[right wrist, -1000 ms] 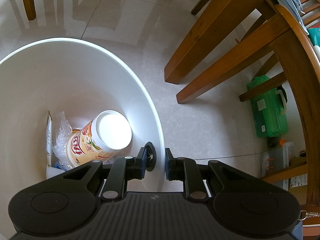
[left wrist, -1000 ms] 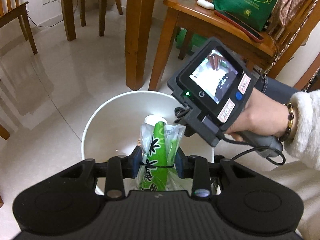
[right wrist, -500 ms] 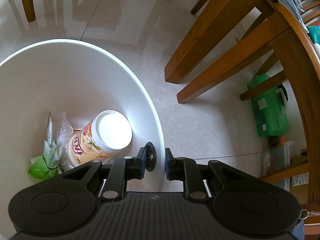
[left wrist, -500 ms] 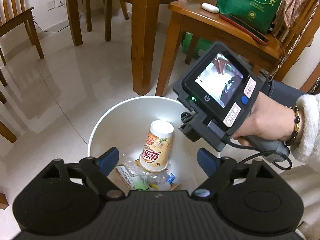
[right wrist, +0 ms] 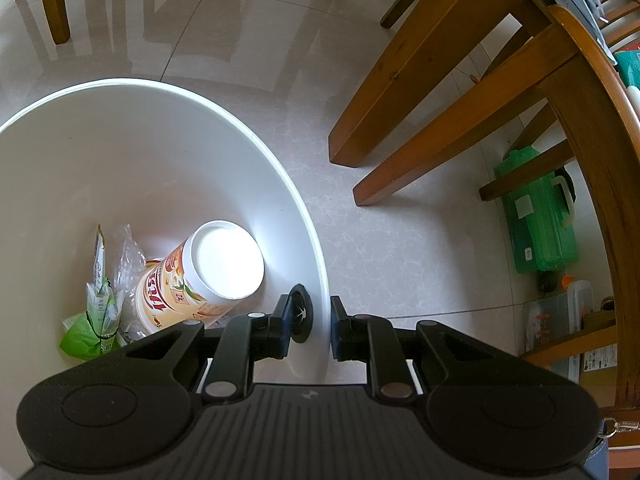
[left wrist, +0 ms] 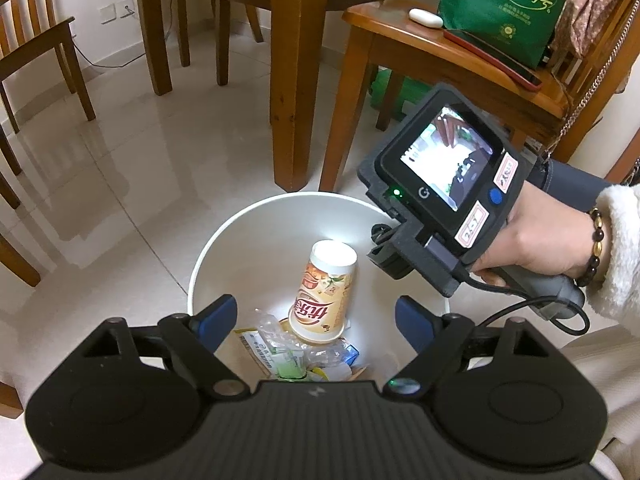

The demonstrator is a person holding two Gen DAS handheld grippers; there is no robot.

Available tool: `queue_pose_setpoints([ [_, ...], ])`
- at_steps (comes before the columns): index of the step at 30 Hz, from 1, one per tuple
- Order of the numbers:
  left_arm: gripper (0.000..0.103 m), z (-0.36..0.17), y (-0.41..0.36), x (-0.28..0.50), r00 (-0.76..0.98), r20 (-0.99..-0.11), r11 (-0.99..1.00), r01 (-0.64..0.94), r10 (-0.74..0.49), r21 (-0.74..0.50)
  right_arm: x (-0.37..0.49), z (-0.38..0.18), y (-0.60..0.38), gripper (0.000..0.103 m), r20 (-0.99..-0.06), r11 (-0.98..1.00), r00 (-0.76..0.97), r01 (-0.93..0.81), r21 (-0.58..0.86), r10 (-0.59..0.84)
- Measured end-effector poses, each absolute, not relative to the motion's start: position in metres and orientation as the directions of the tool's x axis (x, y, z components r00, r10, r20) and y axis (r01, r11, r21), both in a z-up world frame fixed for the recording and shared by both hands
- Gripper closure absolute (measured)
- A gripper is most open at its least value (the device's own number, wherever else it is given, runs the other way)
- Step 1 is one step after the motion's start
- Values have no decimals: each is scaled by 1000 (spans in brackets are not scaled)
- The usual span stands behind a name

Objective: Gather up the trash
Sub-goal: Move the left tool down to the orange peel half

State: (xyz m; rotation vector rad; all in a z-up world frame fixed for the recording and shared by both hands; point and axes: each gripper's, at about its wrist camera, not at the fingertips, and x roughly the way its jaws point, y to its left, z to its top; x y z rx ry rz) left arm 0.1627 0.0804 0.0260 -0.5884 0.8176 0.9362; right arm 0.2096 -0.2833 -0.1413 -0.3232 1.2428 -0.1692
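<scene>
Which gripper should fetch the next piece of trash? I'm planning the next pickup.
Probably the left gripper: it is open and empty above the white bin. The right gripper is shut on the bin's rim, steadying it.

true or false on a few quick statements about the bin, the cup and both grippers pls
1. The left gripper is open and empty. True.
2. The right gripper hangs free above the floor. False: it is clamped on the rim of the round white plastic bin.
3. The orange printed paper cup lies inside the bin. True.
4. The green plastic snack wrapper lies on the floor tiles. False: it is in the bin beside the cup.
</scene>
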Motion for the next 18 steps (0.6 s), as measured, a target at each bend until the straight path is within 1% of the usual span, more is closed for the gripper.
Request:
queue_pose_setpoints([
  [5,15,30,77,151,335,-805,468,-880,490,-82,209,-141,-284,81,-900,943,317,-48,-331,-299],
  [6,13,30,76,147,329,-802,462,-884,498,-75,209,-141,-283,81,-900,943,317,-47,-330,-299],
  [11,12,28,69,117,301,-782,416,-907,546,-59,209,-142,-284,81,-900,943,317,-48,-330,-299],
  [18,7,0,52,81,229,-782,320,-947,580,-40,209,-142,-284,81,-899,942,318,-47,-331,-300],
])
